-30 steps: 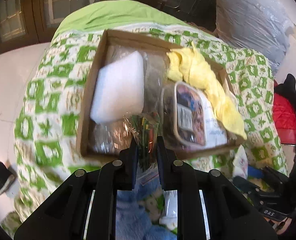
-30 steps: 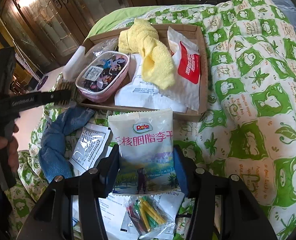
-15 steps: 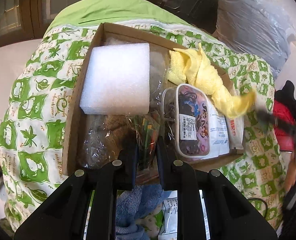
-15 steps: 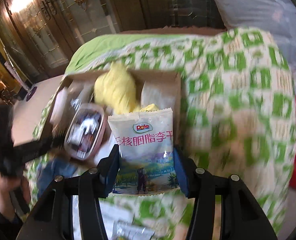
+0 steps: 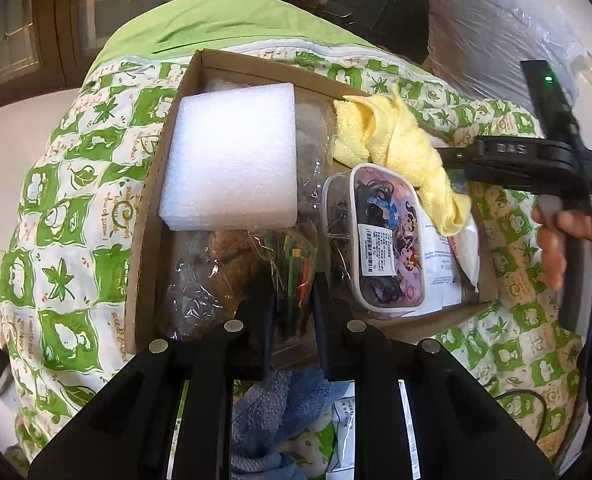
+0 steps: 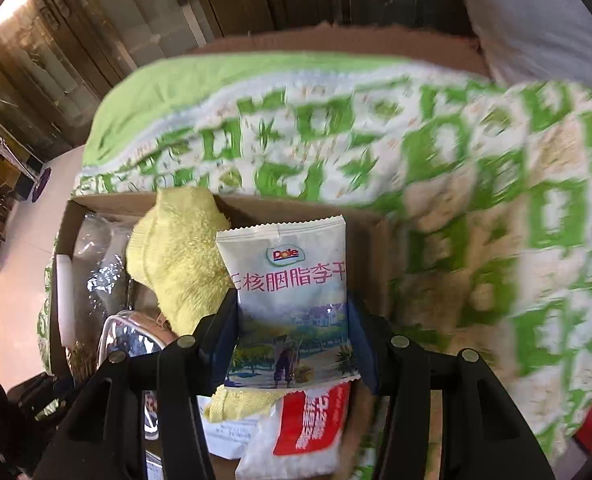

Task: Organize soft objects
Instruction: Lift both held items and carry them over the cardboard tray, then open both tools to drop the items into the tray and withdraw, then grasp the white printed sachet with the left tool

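My left gripper (image 5: 293, 300) is shut on a clear packet of coloured sticks (image 5: 296, 268) and holds it over the near side of the cardboard box (image 5: 147, 184). My right gripper (image 6: 291, 320) is shut on a white Dole snack packet (image 6: 287, 300), held over the box's right part (image 6: 376, 248); the right gripper also shows in the left wrist view (image 5: 528, 160). The box holds a white foam block (image 5: 231, 156), a yellow towel (image 5: 400, 140), a clear pouch with cartoon print (image 5: 388, 240) and a red-and-white packet (image 6: 308, 420).
The box lies on a bed with a green-and-white quilt (image 5: 75, 200). A blue towel (image 5: 279, 408) and white packets (image 5: 344, 420) lie on the quilt in front of the box. A plastic-wrapped pillow (image 5: 496, 28) sits at the far right. White floor (image 5: 15, 128) is to the left.
My right gripper has carried the Dole packet from the quilt forward over the box. My left gripper has moved the stick packet further in over the box.
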The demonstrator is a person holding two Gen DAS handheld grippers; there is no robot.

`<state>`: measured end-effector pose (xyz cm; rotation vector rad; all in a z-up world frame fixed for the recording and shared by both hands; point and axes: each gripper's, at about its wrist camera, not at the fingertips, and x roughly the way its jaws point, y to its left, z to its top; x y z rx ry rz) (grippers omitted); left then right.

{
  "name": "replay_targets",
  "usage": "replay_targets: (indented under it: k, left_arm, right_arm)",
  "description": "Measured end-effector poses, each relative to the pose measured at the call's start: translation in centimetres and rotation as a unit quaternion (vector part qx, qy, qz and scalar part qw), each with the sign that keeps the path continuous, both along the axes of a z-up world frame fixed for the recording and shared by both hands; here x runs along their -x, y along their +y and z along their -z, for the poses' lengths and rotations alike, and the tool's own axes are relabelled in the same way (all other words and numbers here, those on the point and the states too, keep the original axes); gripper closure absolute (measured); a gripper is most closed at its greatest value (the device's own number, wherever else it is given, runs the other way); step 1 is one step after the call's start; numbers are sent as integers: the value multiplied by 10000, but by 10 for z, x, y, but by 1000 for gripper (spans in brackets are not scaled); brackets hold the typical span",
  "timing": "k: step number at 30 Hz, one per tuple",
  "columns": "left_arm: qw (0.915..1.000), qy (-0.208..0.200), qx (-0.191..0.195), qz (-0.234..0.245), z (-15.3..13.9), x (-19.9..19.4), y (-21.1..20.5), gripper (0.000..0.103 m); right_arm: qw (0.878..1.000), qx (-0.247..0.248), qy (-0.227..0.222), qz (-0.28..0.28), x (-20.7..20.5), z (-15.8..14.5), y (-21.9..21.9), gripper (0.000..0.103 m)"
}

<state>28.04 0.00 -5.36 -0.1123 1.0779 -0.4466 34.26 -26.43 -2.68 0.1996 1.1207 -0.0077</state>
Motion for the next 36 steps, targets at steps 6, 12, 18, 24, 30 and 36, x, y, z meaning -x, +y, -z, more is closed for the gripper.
replay_targets:
  k: [6,12,18,24,30,36]
  left_arm:
    - [10000,-18,83,15,0,-1,0,82]
    - [9993,-263,-178,191,-5,7,-9,57]
    - [9966,-545,-555,267,-10,22,-10,32]
    - [9966,-612,-551,71,-16,38,5,32]
    - [9972,-566,-498,-21,-20,64,12,31]
    - [9968,-449,-653,127,-15,85,2,31]
  right_arm:
    - [9995,-179,-56,237,-8,12,-1,51]
    - [9991,-150,-274,301,-2,17,-4,43]
    - [9969,-276,-625,400,25,-1,-10,26]
    - [9947,-305,-938,294,75,-21,-10,26]
    - [9907,-630,-1153,341,155,-11,-8,26]
    - [9955,-653,-660,-174,192,27,14,26]
